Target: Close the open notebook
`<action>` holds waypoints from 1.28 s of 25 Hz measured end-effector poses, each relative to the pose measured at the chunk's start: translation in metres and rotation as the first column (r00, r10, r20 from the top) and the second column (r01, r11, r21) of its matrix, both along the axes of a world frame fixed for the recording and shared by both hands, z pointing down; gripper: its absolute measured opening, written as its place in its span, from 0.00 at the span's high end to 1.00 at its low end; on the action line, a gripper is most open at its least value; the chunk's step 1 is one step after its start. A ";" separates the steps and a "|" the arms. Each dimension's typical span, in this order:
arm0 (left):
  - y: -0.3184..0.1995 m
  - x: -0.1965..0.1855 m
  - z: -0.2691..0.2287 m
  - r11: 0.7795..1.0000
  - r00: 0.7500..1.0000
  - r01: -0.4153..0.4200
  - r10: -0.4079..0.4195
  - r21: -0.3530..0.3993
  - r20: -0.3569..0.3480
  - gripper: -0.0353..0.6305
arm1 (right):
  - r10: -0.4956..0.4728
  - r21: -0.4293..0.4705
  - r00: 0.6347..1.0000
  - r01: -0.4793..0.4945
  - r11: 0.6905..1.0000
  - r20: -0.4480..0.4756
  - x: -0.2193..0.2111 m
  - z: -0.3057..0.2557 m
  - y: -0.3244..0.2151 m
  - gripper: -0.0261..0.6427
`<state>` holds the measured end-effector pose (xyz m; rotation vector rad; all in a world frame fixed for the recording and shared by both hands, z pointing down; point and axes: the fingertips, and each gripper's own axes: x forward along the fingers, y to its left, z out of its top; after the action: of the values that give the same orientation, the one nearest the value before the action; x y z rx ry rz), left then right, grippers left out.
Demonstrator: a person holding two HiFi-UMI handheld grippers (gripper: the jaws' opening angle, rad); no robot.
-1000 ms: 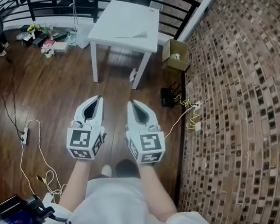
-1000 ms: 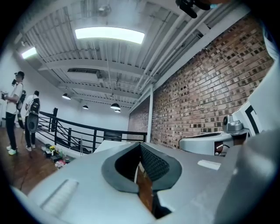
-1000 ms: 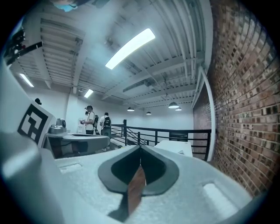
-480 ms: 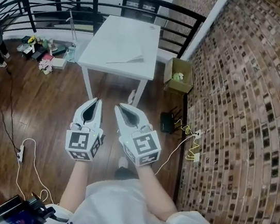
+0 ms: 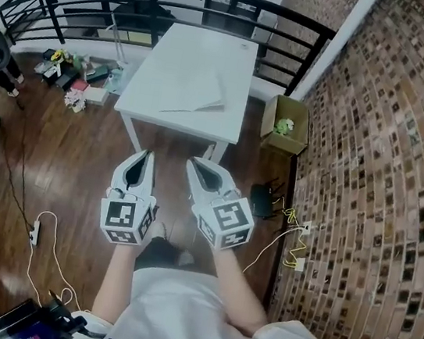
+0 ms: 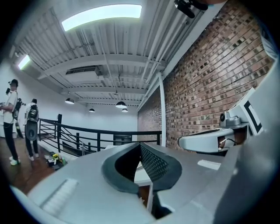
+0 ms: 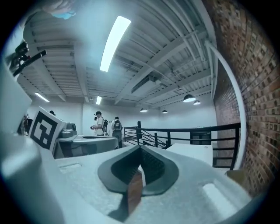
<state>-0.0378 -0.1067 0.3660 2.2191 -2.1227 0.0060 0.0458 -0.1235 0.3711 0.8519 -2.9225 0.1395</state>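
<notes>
Left claw (image 5: 148,154): closed, empty. Right claw (image 5: 195,164): closed, empty. Both are held over the wooden floor (image 5: 56,157), short of the white bench (image 5: 173,56). The notebook (image 5: 195,95) lies open by the bench's near edge, well apart from both claws.

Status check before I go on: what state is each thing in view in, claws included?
notebook: open, lying flat on the white table, untouched.
left claw: shut, empty, short of the table.
right claw: shut, empty, short of the table.
cardboard box: open at the top, on the floor beside the table, something greenish inside.
</notes>
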 end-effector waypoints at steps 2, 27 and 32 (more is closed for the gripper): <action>-0.025 -0.012 0.007 1.000 1.000 0.010 -0.010 -0.003 -0.007 0.92 | -0.016 -0.003 1.000 0.016 1.000 -0.009 -0.011 0.008 -0.021 0.98; -0.316 -0.246 0.140 0.943 0.997 -0.035 0.010 -0.331 -0.076 0.91 | -0.117 -0.059 0.989 0.112 0.992 -0.095 -0.196 0.053 -0.347 0.98; -0.320 -0.246 0.202 0.880 0.978 -0.047 -0.055 -0.472 -0.200 0.83 | -0.163 -0.150 0.981 0.146 0.978 -0.107 -0.205 0.080 -0.376 0.98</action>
<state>-0.2838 -0.4268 0.5683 1.8373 -1.7764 0.2551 -0.1596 -0.4995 0.4511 0.5875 -2.8137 0.2706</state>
